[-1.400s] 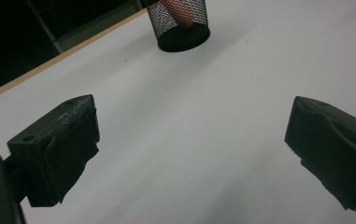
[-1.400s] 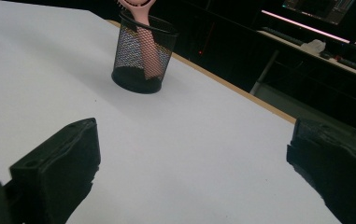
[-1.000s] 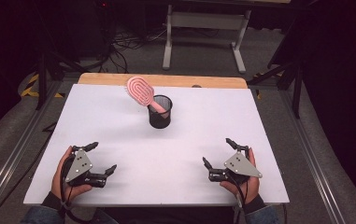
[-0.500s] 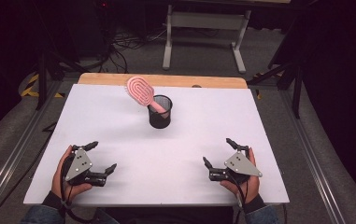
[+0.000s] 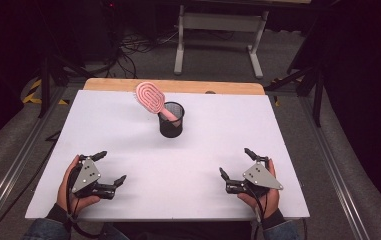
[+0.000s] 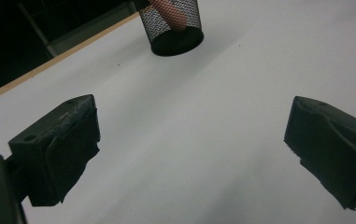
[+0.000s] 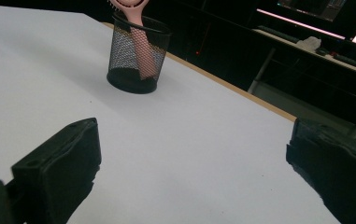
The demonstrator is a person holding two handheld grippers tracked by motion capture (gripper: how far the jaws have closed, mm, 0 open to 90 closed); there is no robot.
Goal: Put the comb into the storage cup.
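High view: one black mesh cup (image 5: pixel 171 120) with one pink brush (image 5: pixel 151 97), two grippers, one white desk (image 5: pixel 188 165).
Cup is round wire mesh with a solid dark base, standing upright a bit toward 12 o'clock from desk centre; the brush's handle is inside, its oval ribbed plastic head leaning out toward 10 o'clock. Left gripper (image 5: pixel 109 169) sits at 7 o'clock of the cup near the desk's near edge, fingers spread, nothing between them. Right gripper (image 5: pixel 236 162) at 5 o'clock, fingers spread too, empty. Both are well apart from the cup, each held in a hand, a grey three-cornered plate on top. Gripper views: blocky matte black pads, smooth white desk between, cup up ahead. Wooden strip (image 5: pixel 178 86) along the desk's far edge.
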